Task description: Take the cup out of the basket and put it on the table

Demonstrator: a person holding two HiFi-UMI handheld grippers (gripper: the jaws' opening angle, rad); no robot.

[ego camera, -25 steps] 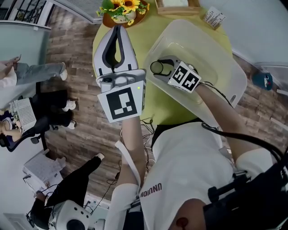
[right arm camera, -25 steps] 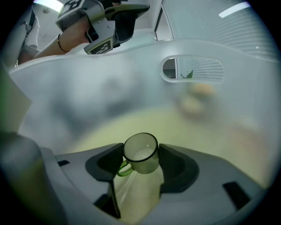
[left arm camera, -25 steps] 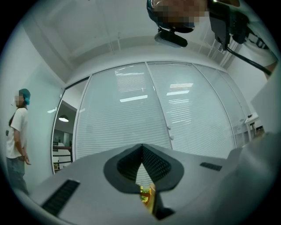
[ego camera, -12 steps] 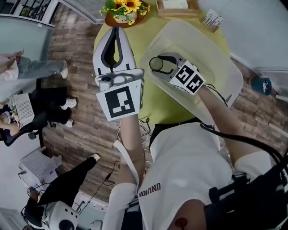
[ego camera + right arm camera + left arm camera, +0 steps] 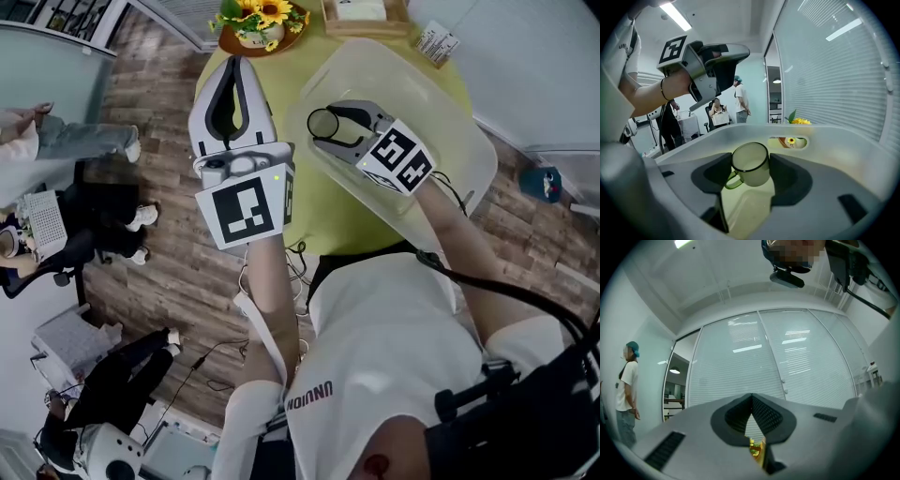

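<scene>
A pale green enamel cup with a dark rim sits between the jaws of my right gripper, which is shut on the cup inside the translucent plastic basket. In the right gripper view the cup hangs tilted above the basket floor, its handle to the left, with the basket's far wall behind it. My left gripper is held high over the left edge of the yellow-green table, jaws closed tip to tip on nothing. The left gripper view shows only its jaws and a glass wall.
A pot of sunflowers and a wooden tray stand at the table's far side, with a small printed packet beside the basket. Bare table surface lies between the basket and the person. People stand and sit on the wooden floor at left.
My right gripper has risen a little with the cup in it, away from the basket floor. The left gripper has stayed almost where it was.
</scene>
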